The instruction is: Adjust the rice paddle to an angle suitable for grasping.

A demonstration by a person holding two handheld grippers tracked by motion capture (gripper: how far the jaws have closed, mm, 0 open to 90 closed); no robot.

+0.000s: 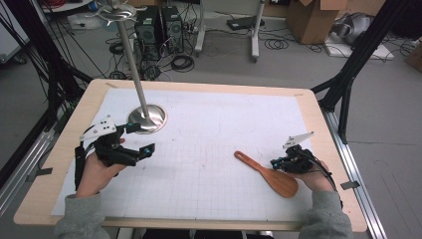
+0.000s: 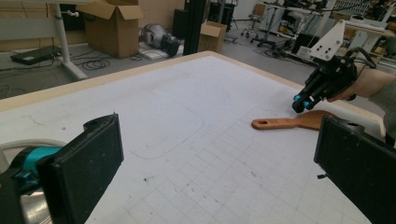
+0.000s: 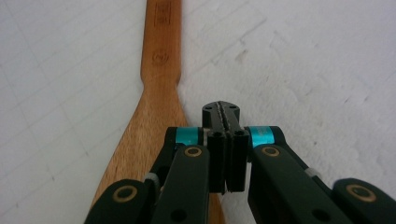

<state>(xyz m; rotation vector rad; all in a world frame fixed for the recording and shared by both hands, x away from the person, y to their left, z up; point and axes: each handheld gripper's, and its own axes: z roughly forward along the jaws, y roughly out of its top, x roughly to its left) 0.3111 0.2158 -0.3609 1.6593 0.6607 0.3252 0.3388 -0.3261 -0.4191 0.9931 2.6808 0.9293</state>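
Note:
A wooden spatula [image 1: 268, 174] lies flat on the white gridded mat, handle toward the middle of the table, blade toward the near right. My right gripper [image 1: 274, 163] is shut with nothing between its jaws, its tips just beside the blade's edge. In the right gripper view the closed jaws [image 3: 221, 113] sit right of the spatula [image 3: 154, 102] over bare mat. My left gripper [image 1: 142, 137] stands open over the left of the table, empty. From the left gripper view its two black pads [image 2: 88, 163] frame the mat, with the spatula [image 2: 289, 122] and the right gripper [image 2: 301, 103] farther off.
A metal stand [image 1: 148, 117] with a round base and a tall pole rises at the back left, close to the left gripper. The white mat [image 1: 209, 129] covers most of the wooden table [image 1: 318, 124]. Boxes, cables and frame legs are on the floor beyond.

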